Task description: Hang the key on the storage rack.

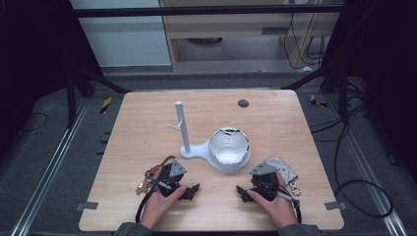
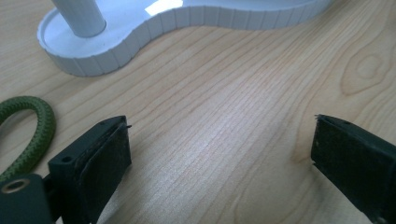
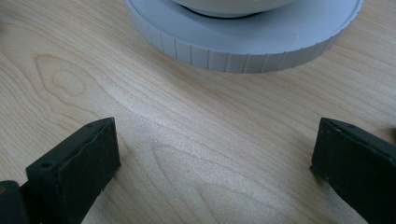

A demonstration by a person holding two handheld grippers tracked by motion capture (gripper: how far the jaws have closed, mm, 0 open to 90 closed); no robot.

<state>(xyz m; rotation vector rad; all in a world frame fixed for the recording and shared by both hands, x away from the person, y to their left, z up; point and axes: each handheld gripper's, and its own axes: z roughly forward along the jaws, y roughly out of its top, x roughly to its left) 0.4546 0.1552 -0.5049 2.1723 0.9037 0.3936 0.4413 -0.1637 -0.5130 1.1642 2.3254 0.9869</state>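
While resting flat on table [image 1: 147, 128] | left gripper [image 1: 189, 191], right gripper [image 1: 244, 192]: jaws wide.

Your left gripper [image 1: 193, 191] and right gripper [image 1: 242, 192] lie low, tips turned toward each other, jaws wide apart, nothing between them.

The table [image 1: 147, 123] is showing pale matt wood with fine grain. The stand [image 2: 140, 35] is looking like smooth white plastic with a ribbed edge. The bowl [image 1: 228, 146] is shining glossy white.
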